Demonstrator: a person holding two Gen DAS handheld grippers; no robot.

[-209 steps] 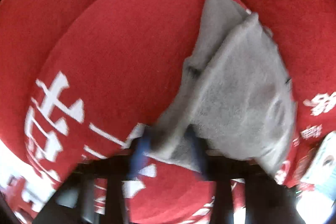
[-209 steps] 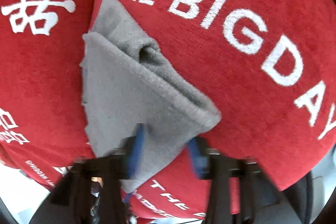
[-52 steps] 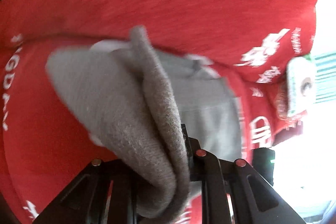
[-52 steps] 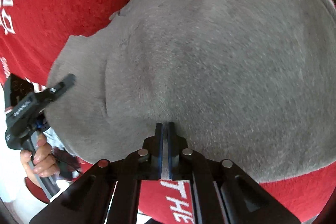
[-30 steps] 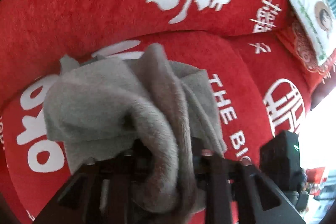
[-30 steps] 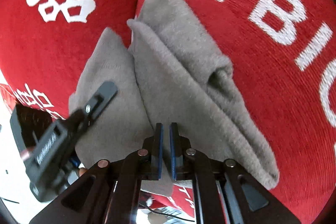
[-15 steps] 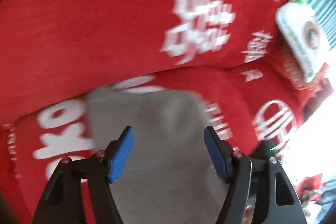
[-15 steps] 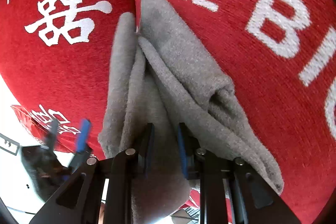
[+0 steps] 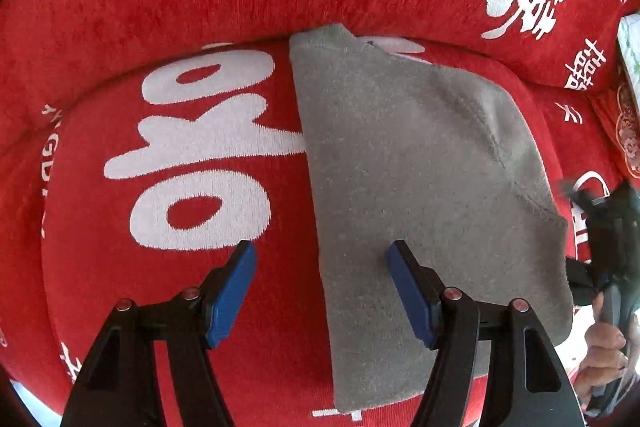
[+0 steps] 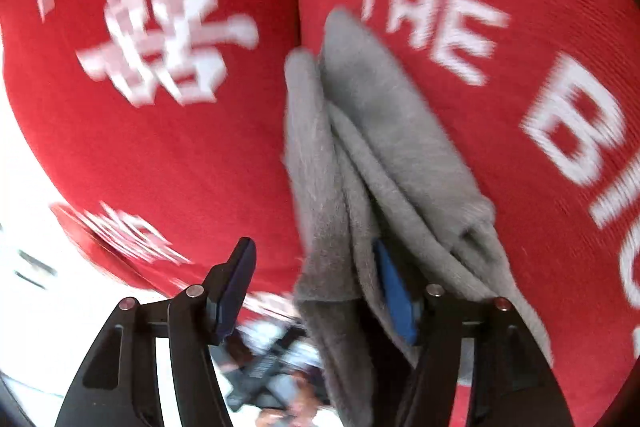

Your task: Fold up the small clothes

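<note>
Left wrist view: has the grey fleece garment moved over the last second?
Yes. The grey fleece garment was bunched in the left tongs; it now lies flat on the red printed cushion, covering its white lettering.

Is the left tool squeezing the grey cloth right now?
No, the left tool is open, its blue pads apart above the grey cloth, which lies flat.

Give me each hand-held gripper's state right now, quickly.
Left hand-held gripper: open, holding nothing, above the grey garment.
Right hand-held gripper: open; garment folds lie between its fingers, not clamped.
</note>
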